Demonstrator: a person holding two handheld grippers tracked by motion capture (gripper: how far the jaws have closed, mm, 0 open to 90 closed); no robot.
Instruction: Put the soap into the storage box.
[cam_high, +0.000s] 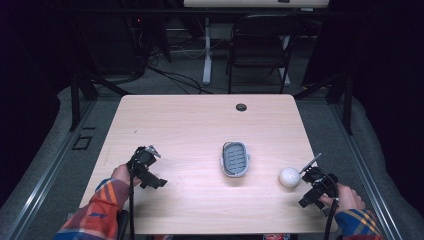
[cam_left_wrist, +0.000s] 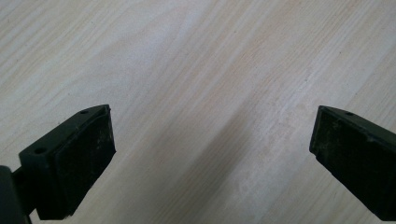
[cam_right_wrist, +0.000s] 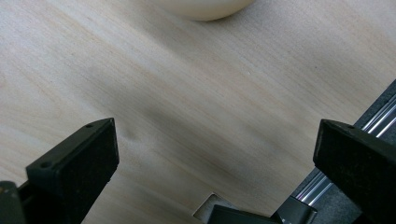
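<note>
text: none readable | labels: none | brands: none | numbers: none | signs: none | all three views checked

Grey soap dish (cam_high: 235, 159), slotted floor, empty, flat on my wooden table (cam_high: 190, 125) near centre. White ball (cam_high: 289, 177) rests well right of dish, near table's right edge; its lower curve tops my right gripper view (cam_right_wrist: 201, 9).

In the right gripper view the pale ball (cam_right_wrist: 201, 8) is cut off by the top edge, while in the high view the far chair (cam_high: 260, 47) is lost in darkness and the forearms are cropped at the near edge.
</note>
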